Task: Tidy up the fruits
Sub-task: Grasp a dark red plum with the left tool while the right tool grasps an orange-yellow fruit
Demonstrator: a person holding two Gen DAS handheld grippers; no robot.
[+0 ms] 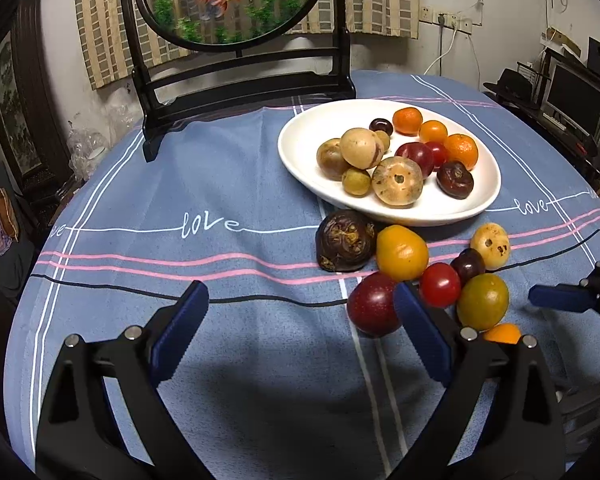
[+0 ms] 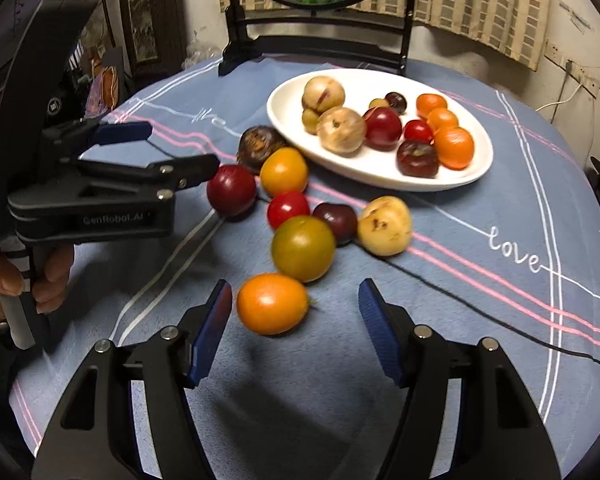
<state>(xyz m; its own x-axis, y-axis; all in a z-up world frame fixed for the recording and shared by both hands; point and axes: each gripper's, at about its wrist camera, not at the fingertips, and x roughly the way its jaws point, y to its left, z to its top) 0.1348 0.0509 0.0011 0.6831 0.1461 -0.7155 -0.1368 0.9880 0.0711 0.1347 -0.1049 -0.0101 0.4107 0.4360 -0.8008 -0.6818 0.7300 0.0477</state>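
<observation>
A white oval plate (image 1: 476, 204) (image 2: 476, 168) holds several fruits. More fruits lie loose on the blue cloth in front of it. My right gripper (image 2: 296, 296) (image 1: 560, 298) is open, with an orange kumquat (image 2: 272, 308) (image 1: 502, 334) on the cloth between its fingers, close to the left pad (image 2: 216, 320). Just beyond the kumquat sits a green-orange fruit (image 2: 303, 248) (image 1: 483, 300). My left gripper (image 1: 300, 312) (image 2: 180, 150) is open and holds nothing. A dark red plum (image 1: 370, 304) (image 2: 231, 190) lies by the tip of its right finger.
Other loose fruits: a brown mangosteen (image 1: 346, 240), a yellow-orange fruit (image 1: 402, 252), a red tomato (image 1: 440, 284), a dark cherry (image 1: 468, 266) and a spotted yellow fruit (image 1: 491, 246). A black stand with a goldfish panel (image 1: 228, 4) rises behind the plate. A hand (image 2: 20, 280) grips the left tool.
</observation>
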